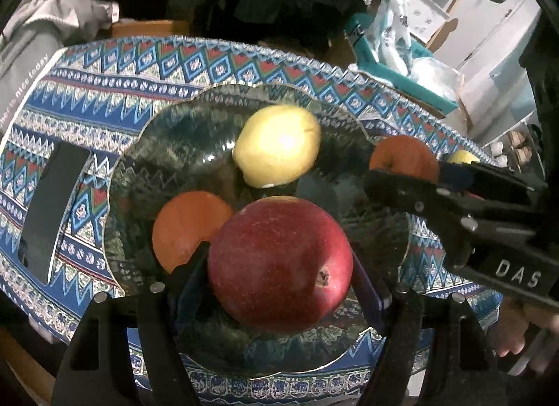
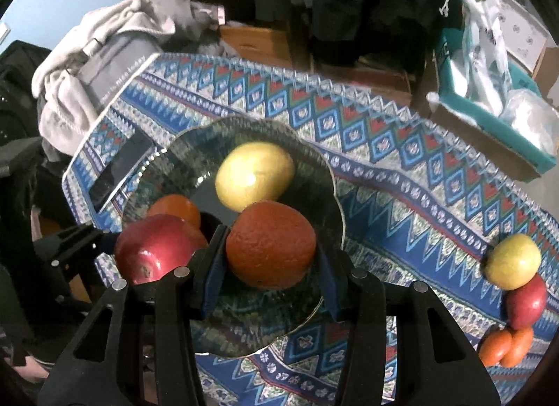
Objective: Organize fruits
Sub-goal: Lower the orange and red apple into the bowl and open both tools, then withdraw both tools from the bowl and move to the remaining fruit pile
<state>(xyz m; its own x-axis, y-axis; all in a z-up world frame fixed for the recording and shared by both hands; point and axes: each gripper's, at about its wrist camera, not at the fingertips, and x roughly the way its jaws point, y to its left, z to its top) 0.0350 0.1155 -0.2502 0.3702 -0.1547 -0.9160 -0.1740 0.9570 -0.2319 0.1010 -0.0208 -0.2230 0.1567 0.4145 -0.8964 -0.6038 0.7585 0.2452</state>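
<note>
Underneath everything, a blue, red and white zigzag-patterned tablecloth (image 2: pixel 401 175) covers the table. At its left edge lies a flat black rectangular slab (image 1: pixel 49 210), just beside a dark scalloped glass plate (image 1: pixel 167 147) set toward the left of the cloth.

On the plate, a yellow apple (image 2: pixel 255 174) sits at the far side and a small orange fruit (image 1: pixel 185 224) at the near left. The left gripper (image 1: pixel 279 266) has its blue-padded fingers (image 1: pixel 367 287) closed against both sides of a large red apple (image 1: pixel 279 263), held above the near part of the plate. Just to its right, the right gripper (image 2: pixel 269 249) has its fingers (image 2: pixel 213 266) clamped on a round orange (image 2: pixel 270 245), also over the plate.

Well apart at the right of the cloth, a second yellow apple (image 2: pixel 513 259), a smaller red apple (image 2: pixel 525 301) and two small orange fruits (image 2: pixel 506 345) lie touching in a cluster.
</note>
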